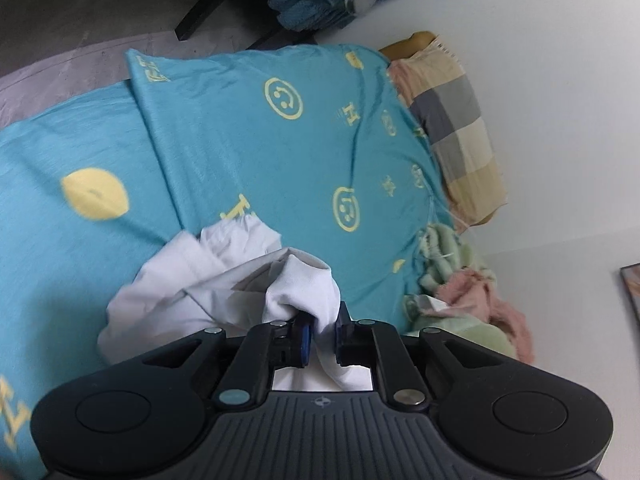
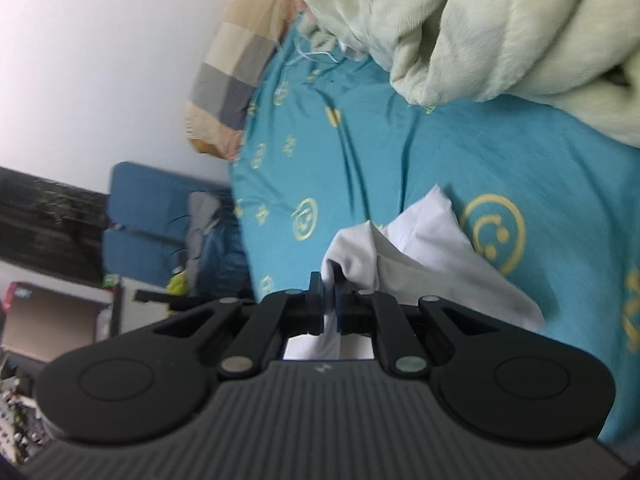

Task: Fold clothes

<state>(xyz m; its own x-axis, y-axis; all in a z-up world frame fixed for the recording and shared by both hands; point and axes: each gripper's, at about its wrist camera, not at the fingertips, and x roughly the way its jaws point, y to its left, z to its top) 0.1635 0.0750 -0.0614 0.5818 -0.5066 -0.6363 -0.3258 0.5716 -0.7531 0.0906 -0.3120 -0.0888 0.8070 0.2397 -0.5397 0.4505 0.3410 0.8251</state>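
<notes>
A crumpled white garment (image 1: pixel 192 280) lies on a teal bed sheet (image 1: pixel 240 152) with yellow smiley prints. My left gripper (image 1: pixel 322 336) is shut on a bunched fold of the white garment, which rises between its blue pads and hangs down behind them. In the right wrist view the same white garment (image 2: pixel 420 252) spreads to the right over the sheet (image 2: pixel 480 152). My right gripper (image 2: pixel 330 304) is shut on a thin edge of it, just above the bed.
A checked pillow (image 1: pixel 456 128) lies at the head of the bed by the white wall. A fluffy green and pink blanket (image 1: pixel 456 292) is heaped at the bed's edge; it looms large in the right wrist view (image 2: pixel 480 32). A blue chair (image 2: pixel 160 220) stands beside the bed.
</notes>
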